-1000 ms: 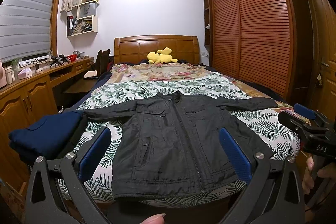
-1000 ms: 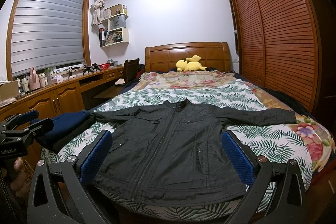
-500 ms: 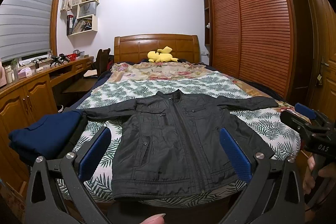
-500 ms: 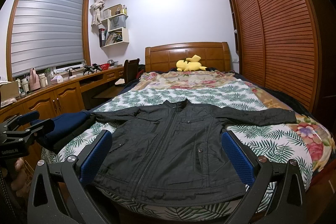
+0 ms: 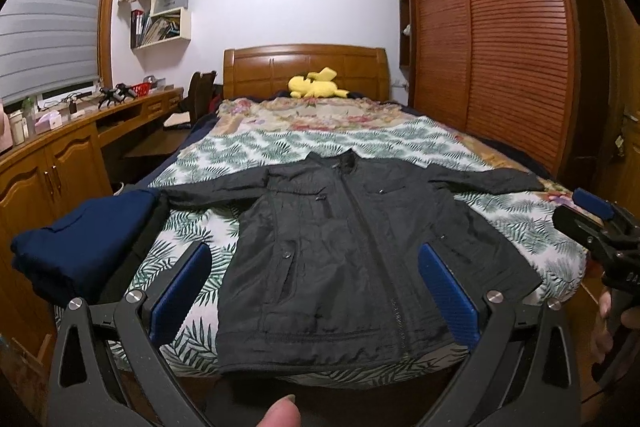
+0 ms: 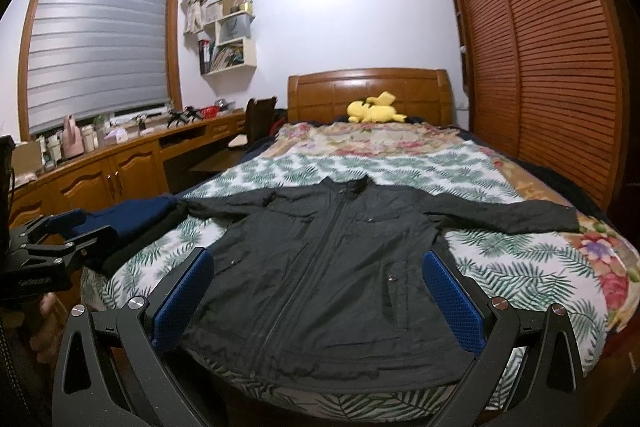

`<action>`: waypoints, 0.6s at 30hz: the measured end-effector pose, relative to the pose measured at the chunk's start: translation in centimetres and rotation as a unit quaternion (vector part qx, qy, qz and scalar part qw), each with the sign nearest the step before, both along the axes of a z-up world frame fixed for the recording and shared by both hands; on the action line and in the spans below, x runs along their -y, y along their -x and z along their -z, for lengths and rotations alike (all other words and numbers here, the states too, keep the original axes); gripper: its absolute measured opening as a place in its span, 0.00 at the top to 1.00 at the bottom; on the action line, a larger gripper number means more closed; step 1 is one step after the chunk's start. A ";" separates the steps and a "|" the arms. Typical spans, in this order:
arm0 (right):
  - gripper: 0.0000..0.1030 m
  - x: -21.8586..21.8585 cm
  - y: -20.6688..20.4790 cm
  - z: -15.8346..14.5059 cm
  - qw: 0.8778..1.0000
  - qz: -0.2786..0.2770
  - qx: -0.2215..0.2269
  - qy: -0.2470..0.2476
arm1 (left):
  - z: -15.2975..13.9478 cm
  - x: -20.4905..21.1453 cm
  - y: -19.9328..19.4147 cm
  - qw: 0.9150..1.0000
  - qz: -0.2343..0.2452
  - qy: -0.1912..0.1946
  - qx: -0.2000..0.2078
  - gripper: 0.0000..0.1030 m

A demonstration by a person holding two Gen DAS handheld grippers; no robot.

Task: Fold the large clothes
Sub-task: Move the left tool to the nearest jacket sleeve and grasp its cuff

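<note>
A black zip jacket lies flat and face up on the leaf-print bedspread, sleeves spread to both sides, hem toward me; it also shows in the right wrist view. My left gripper is open and empty, hovering over the foot of the bed in front of the hem. My right gripper is open and empty, also in front of the hem. Each gripper appears at the edge of the other's view: the right one and the left one.
A folded navy garment lies at the bed's left foot corner. A yellow plush toy sits by the wooden headboard. A wooden desk and cabinets run along the left; louvred wardrobe doors line the right.
Both grippers have shifted very slightly; the jacket lies as before. Nothing was taken hold of.
</note>
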State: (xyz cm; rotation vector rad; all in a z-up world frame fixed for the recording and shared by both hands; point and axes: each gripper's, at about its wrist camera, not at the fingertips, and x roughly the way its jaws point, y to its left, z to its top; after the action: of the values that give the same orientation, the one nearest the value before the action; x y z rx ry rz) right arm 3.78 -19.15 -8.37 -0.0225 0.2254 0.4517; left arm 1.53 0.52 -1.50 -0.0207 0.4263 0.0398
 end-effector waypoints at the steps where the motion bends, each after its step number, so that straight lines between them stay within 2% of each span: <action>1: 0.00 -0.2 -0.4 0.1 1.000 -0.004 -0.003 0.003 | 0.3 -0.2 -0.3 1.000 -0.002 0.001 -0.004 0.00; 6: 0.00 -0.6 -2.5 0.3 1.000 -0.010 -0.008 0.015 | 1.6 -1.2 -1.7 1.000 -0.015 0.000 -0.020 0.00; 11: 0.00 -1.3 -5.0 0.5 0.999 -0.018 -0.012 0.026 | 3.1 -1.9 -3.4 0.999 -0.034 -0.017 -0.033 0.00; 18: 0.00 -3.1 -9.4 1.5 0.998 -0.031 -0.028 0.041 | 5.3 -3.4 -6.2 0.997 -0.048 -0.011 -0.061 0.00</action>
State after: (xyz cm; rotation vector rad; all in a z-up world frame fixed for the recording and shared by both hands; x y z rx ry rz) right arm 13.17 -16.08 -9.82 -0.0974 0.2989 0.5041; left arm 7.72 3.93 -6.78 -0.0171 0.5468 0.1402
